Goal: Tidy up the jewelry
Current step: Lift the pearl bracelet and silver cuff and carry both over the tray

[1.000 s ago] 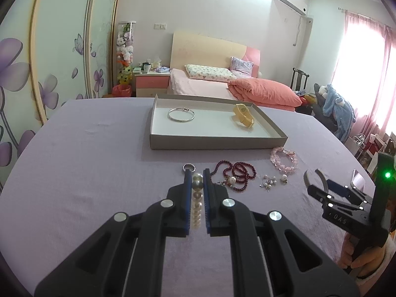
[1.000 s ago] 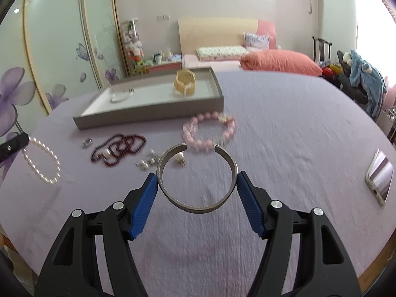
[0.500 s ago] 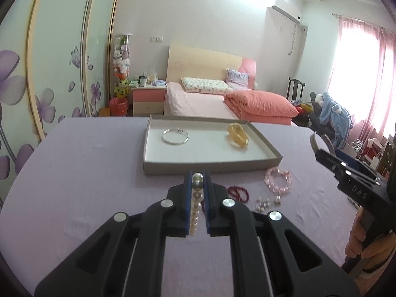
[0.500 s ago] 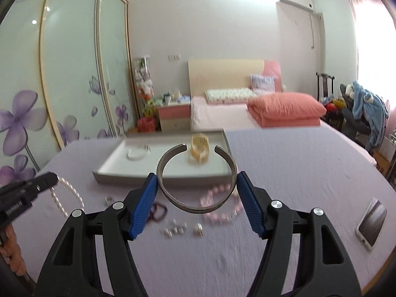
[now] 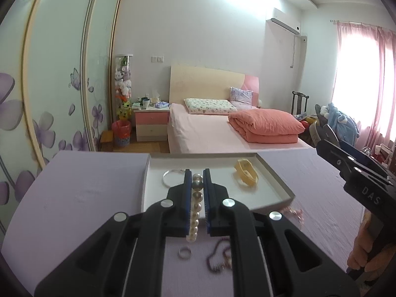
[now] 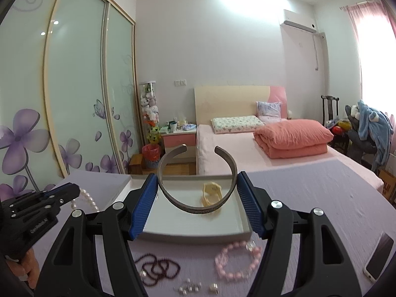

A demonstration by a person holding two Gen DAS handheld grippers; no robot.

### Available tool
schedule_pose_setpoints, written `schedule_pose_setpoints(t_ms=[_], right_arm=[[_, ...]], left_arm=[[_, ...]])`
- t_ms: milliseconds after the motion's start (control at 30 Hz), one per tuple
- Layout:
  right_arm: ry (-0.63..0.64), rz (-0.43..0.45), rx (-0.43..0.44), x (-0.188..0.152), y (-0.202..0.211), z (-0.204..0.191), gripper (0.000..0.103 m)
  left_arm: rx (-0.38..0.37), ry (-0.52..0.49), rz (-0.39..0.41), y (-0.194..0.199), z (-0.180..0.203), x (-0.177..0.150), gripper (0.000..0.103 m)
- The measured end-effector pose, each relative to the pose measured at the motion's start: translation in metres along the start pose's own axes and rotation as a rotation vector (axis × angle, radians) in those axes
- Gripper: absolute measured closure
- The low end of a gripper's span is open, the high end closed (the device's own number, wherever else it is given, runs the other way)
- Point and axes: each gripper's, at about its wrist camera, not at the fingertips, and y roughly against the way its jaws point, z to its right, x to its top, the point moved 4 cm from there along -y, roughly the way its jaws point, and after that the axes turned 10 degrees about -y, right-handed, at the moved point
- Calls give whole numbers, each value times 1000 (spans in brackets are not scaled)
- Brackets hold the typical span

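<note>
My left tongs (image 5: 197, 188) are clenched on the pearls (image 5: 195, 205), which hang down between the pads. My right tongs (image 6: 198, 193) grip a cuff (image 6: 195, 180) across its sides, gap facing away. Under the right lie beads (image 6: 158, 269) and a pink bracelet (image 6: 237, 259). Just beyond both sits the tray (image 6: 198, 234), holding a yellow piece (image 6: 211, 193).

Lilac table (image 6: 309, 198): gray tray (image 6: 198, 234), pink bead bracelet (image 6: 237, 262), dk red beads (image 6: 158, 269), ring (image 5: 185, 251), phone (image 6: 380, 256).
</note>
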Motion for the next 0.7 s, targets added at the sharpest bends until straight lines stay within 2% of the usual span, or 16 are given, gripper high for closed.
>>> schedule_pose_setpoints(t_ms=[267, 400, 533, 700], right_arm=[[18, 52, -15, 10, -38, -5, 37], [16, 43, -21, 10, -61, -8, 37], [13, 0, -31, 4, -88, -10, 37], [-27, -122, -53, -11, -134, -4, 37]], left_arm=[[22, -13, 12, -50, -3, 26, 93], [34, -25, 19, -76, -2, 35, 93], [31, -20, 5, -101, -4, 38, 93], [31, 3, -46, -140, -10, 36, 93]])
